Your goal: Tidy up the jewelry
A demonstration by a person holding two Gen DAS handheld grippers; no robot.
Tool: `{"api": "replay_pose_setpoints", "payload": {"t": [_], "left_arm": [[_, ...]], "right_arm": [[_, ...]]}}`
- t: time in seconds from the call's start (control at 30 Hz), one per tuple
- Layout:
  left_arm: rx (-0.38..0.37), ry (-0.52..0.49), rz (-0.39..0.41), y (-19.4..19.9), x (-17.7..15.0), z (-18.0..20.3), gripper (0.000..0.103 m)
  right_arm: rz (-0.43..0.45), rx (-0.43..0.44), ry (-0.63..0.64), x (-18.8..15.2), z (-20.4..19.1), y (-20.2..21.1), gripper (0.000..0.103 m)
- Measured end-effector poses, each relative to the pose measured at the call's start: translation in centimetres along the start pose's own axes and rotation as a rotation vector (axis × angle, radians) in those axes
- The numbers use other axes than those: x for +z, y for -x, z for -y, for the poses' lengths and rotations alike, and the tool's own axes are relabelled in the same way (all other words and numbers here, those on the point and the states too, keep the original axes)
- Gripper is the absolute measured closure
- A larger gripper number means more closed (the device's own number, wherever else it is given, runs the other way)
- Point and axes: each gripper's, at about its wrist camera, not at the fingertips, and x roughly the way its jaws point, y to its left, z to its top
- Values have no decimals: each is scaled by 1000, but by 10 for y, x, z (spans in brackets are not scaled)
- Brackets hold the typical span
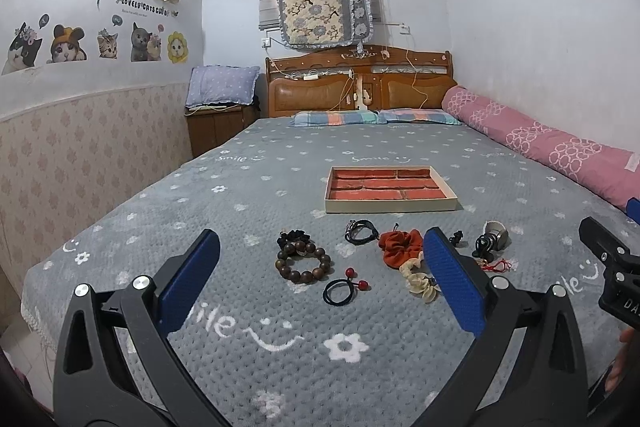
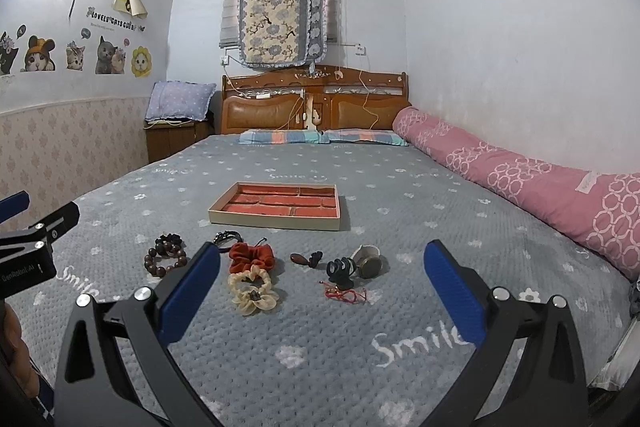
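Left gripper (image 1: 322,269) hovers low over the bed (image 1: 240,195), jaws wide apart, nothing between them; right gripper (image 2: 322,269) likewise, jaws spread and empty; jewelry lies loose in a rough row on the grey blanket, all outside the tray (image 1: 390,189), which sits farther up the bed, brick-red lining, shallow beige rim; wooden bead bracelet (image 1: 303,263) at the left of the row, touching a black scrunchie (image 1: 294,237) behind it; black hair tie with red balls (image 1: 345,286) just in front of the bracelet; black cord bracelet (image 1: 362,230) near the tray's front edge; rust scrunchie (image 2: 252,257) touching the cream scrunchie (image 2: 253,293) in front of it; black claw clip (image 2: 340,269) against a round metal piece (image 2: 370,261); red string (image 2: 346,293) just in front of the clip; small dark pendant (image 2: 306,259) between scrunchies and clip.
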Motion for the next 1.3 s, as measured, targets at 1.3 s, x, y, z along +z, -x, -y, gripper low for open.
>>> {"api": "replay_pose_setpoints", "payload": {"t": [1.3], "left_arm": [[19, -1, -12, 0, 7, 3, 5]], "right_arm": [[-14, -4, -2, -3, 1, -2, 4]]}}
